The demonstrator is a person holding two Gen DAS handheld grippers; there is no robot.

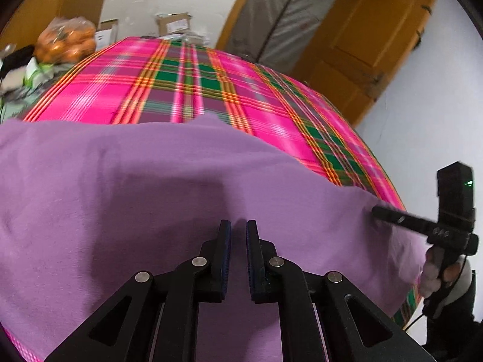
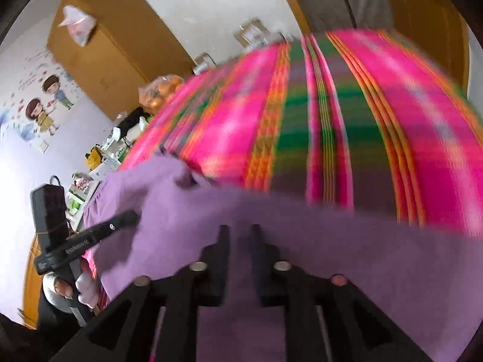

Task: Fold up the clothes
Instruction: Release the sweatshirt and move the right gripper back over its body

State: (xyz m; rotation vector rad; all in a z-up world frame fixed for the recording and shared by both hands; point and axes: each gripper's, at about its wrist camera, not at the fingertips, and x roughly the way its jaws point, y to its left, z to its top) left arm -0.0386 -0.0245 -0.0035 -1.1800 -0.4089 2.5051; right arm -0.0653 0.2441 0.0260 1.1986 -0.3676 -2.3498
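With both tongs, left [image 1: 238, 226] and right [image 2: 240, 229], narrowly parted and gripping nothing, the purple garment [image 1: 135, 187] lay loose on the near plaid surface [image 1: 187, 84], likely to rumple if dragged.

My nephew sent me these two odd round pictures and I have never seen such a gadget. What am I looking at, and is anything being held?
A person holds a hand tool with a two-fingered claw in each hand; a camera on each looks along its fingers. One picture is from the left claw, the other from the right claw. Each also shows the other tool at its edge. A purple garment lies on a pink plaid cloth. Both claws hover over the garment, fingers slightly apart, with nothing visibly held between them.
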